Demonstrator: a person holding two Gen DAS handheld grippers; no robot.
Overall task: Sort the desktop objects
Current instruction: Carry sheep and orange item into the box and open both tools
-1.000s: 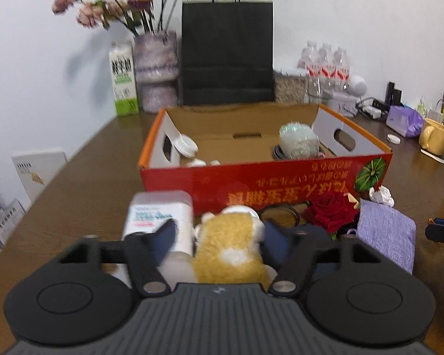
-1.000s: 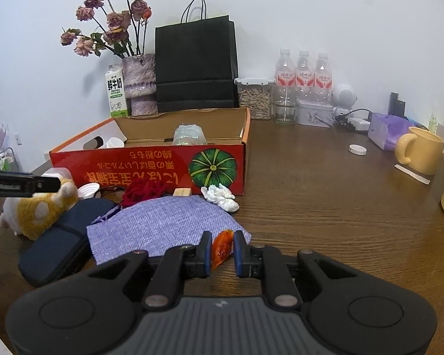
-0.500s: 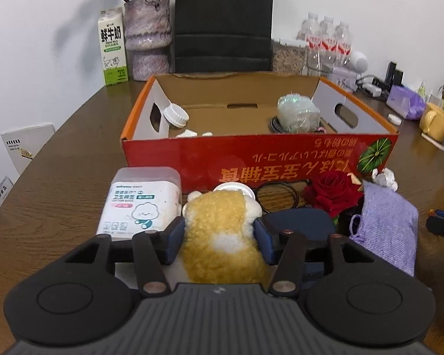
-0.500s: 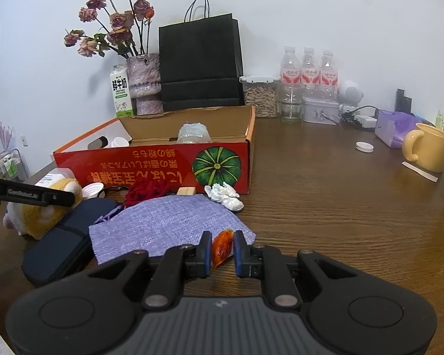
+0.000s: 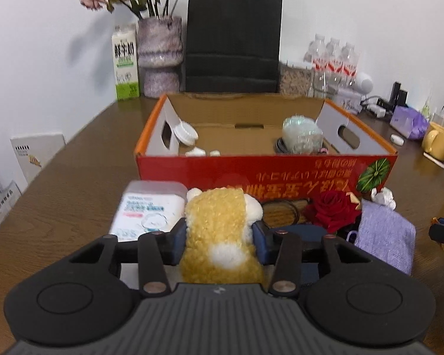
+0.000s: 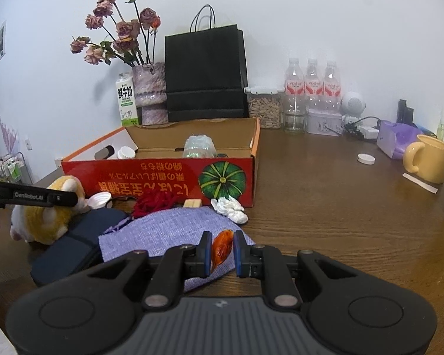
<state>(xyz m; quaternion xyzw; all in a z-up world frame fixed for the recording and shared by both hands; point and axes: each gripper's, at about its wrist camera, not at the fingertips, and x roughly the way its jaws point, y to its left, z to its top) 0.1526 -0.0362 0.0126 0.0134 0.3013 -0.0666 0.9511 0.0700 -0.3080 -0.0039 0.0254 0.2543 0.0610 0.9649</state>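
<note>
Your box (image 5: 251,171) sits mid-table (image 6: 325,207), with the carton (image 5: 125,62), vase (image 5: 159,56) and bag (image 5: 233,38) behind it along the wall and the bottles (image 6: 310,88) to their right. In the box, a cap (image 5: 186,131) lies at the left and a bundle (image 5: 302,136) at the right. Before the box, left to right, you have a tub (image 5: 148,210), the plush (image 5: 222,230), the rose (image 5: 331,207) and the cloth (image 5: 384,236). A case (image 6: 71,251) lies beside the plush, partly under the cloth. The mug (image 6: 429,159) stands far right.

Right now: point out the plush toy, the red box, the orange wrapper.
plush toy (image 5: 219,230), left wrist view, its yellow back.
red box (image 5: 281,174), left wrist view, front wall.
orange wrapper (image 6: 222,248), right wrist view, its middle.
</note>
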